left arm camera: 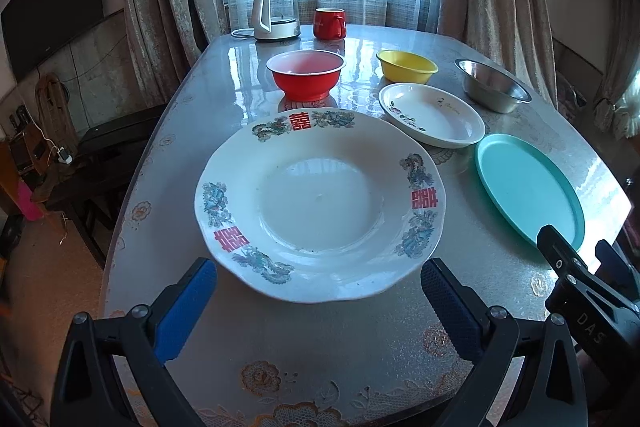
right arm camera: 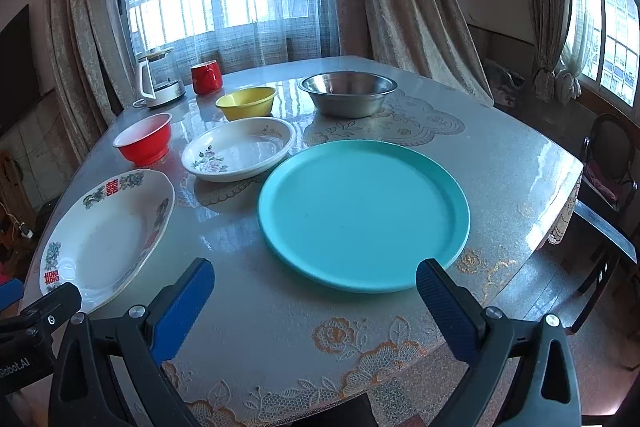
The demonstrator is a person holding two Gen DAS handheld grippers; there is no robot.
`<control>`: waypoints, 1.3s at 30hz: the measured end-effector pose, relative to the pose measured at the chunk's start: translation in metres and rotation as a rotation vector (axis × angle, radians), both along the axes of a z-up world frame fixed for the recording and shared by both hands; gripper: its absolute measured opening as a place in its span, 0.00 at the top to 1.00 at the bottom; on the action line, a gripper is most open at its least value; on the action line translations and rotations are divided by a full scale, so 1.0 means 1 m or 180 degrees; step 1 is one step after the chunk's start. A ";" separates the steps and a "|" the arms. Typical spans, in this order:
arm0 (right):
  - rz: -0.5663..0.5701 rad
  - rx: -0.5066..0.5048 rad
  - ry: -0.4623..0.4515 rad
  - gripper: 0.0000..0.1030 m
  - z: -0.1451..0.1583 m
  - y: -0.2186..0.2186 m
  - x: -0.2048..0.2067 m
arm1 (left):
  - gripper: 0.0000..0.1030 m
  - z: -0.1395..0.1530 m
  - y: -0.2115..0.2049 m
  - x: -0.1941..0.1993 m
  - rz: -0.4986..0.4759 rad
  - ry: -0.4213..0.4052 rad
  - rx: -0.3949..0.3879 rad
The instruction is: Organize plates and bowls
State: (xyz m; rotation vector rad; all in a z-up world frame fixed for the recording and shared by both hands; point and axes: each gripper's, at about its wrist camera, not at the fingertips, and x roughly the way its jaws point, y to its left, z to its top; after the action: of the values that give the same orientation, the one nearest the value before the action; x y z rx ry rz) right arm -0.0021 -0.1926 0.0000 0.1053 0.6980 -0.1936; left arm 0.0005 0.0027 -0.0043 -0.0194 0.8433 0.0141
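Observation:
A large white plate with red characters and dragons [left arm camera: 320, 203] [right arm camera: 106, 235] lies just beyond my left gripper [left arm camera: 318, 281], which is open and empty. A teal plate [right arm camera: 362, 209] [left arm camera: 528, 187] lies just beyond my right gripper [right arm camera: 316, 279], also open and empty. Farther back stand a smaller white flowered plate [left arm camera: 432, 115] [right arm camera: 240, 149], a red bowl [left arm camera: 306, 73] [right arm camera: 144, 139], a yellow bowl [left arm camera: 406, 67] [right arm camera: 246, 103] and a steel bowl [left arm camera: 494, 87] [right arm camera: 346, 93]. The right gripper's body shows at the left wrist view's lower right edge.
A kettle [left arm camera: 274, 13] [right arm camera: 160, 83] and a red mug [left arm camera: 329, 23] [right arm camera: 206, 77] stand at the table's far end by the curtained window. The table [left arm camera: 320, 347] has a glossy lace-pattern cover. A dark chair [right arm camera: 608, 163] stands to the right, a low dark bench [left arm camera: 100, 163] to the left.

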 end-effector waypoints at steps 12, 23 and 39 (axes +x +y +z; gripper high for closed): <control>-0.0001 -0.0003 0.0020 0.00 0.000 0.000 0.001 | 0.00 0.001 0.001 0.000 0.0010 0.0001 0.0005; -0.0019 0.0009 0.0047 0.00 -0.001 -0.002 0.000 | 0.00 0.001 0.000 0.000 0.0010 0.0002 0.0003; -0.0025 0.0020 0.0094 0.00 -0.003 -0.004 0.001 | 0.00 0.000 0.001 0.000 0.0017 0.0000 0.0004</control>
State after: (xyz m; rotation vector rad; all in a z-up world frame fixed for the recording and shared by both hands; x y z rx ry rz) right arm -0.0007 -0.1964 -0.0033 0.1114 0.7278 -0.2009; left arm 0.0003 0.0042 -0.0047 -0.0204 0.8431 0.0197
